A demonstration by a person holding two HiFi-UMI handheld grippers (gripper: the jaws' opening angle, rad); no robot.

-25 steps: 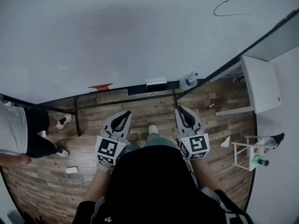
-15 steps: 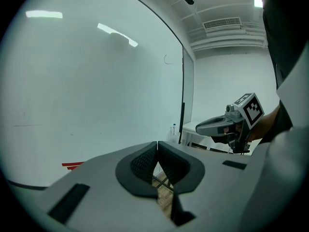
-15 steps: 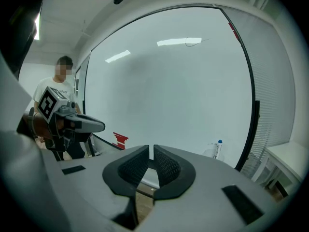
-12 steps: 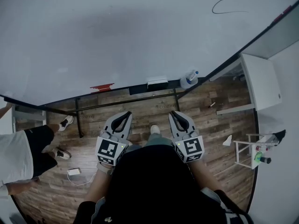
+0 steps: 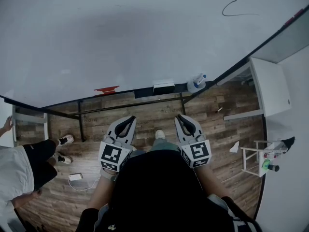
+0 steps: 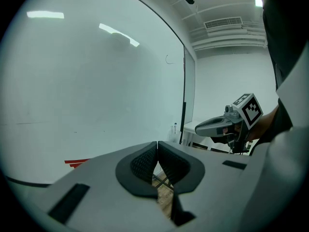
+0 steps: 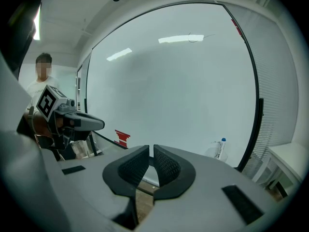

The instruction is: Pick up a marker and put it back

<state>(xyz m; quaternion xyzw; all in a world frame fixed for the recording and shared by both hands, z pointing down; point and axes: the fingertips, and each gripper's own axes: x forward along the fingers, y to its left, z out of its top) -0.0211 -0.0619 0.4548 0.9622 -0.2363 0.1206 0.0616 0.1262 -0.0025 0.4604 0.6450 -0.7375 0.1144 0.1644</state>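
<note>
- Your left gripper [image 6: 157,143]: grey plastic, jaws together, nothing between them.
- Your right gripper [image 7: 151,147]: jaws a thin slit apart, empty.
- White blue-capped marker [image 7: 221,145]: upright in a clear cup [image 7: 214,152] on the black whiteboard ledge [image 5: 140,92], well apart from both grippers.

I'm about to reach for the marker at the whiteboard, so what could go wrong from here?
The right gripper's fingers stand barely apart, too narrow for the blue-capped marker; they could knock it over in its clear holder. A bystander and a charger cable lie close on the left: a trip risk.
</note>
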